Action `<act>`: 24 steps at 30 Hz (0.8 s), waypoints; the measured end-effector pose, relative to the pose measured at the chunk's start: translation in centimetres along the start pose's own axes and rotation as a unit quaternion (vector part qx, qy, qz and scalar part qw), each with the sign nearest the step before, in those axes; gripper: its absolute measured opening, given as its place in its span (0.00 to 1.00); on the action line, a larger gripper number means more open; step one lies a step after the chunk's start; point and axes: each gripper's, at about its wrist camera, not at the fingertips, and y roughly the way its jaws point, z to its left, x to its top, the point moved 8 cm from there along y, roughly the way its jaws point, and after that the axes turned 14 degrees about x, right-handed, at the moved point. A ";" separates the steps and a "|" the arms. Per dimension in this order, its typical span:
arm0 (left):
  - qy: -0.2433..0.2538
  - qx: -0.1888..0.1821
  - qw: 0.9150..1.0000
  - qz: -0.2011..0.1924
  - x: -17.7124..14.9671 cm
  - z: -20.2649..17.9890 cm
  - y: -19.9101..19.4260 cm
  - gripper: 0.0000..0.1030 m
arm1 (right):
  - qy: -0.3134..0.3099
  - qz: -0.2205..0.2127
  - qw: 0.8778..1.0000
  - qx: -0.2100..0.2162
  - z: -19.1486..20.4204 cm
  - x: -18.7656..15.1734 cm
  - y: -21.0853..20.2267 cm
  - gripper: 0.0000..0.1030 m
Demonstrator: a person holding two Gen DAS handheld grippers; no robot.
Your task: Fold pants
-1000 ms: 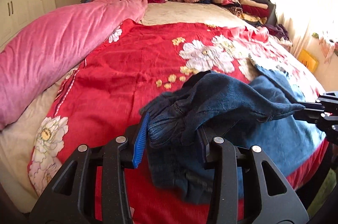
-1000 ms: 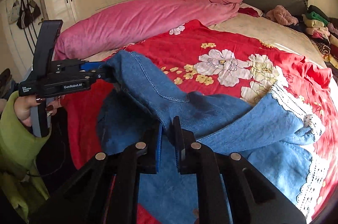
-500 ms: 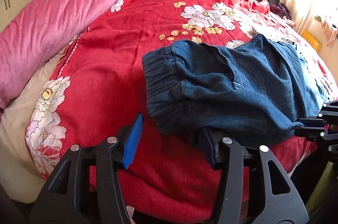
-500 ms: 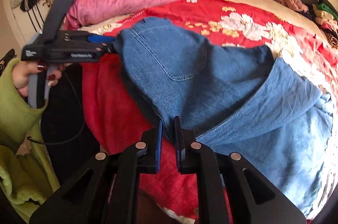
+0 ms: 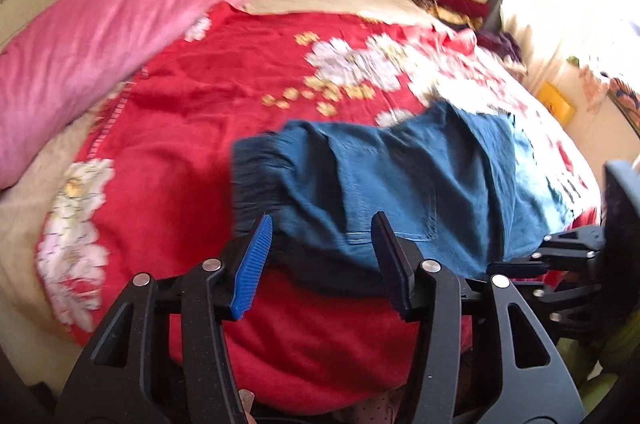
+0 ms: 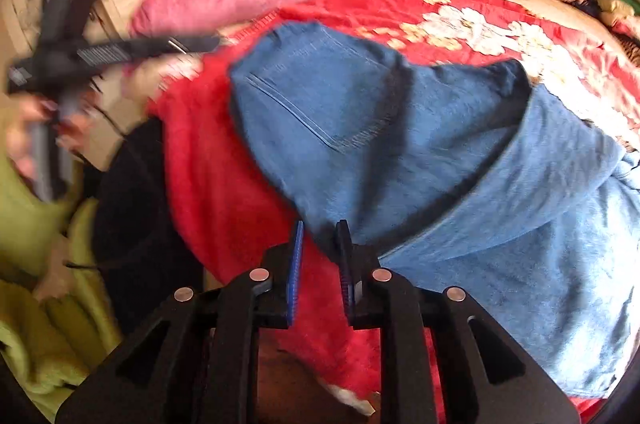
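Lying on the red flowered blanket of the bed, near its front edge, the blue denim pants are folded over, with the elastic waistband at the left in my left view. My left tongs stand half open; the front edge of the pants is just between the pads, but they do not press it. My right tongs have just been opening a little, leaving a narrow gap. The pants edge sits right at this gap; I see no pressing. A pink duvet lies along the left side.
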 end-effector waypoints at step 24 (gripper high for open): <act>0.033 0.056 0.998 -0.019 -0.3 -1.1 1.5 0.49 | 0.105 -0.051 0.987 -0.107 -5.1 0.3 -3.3 0.52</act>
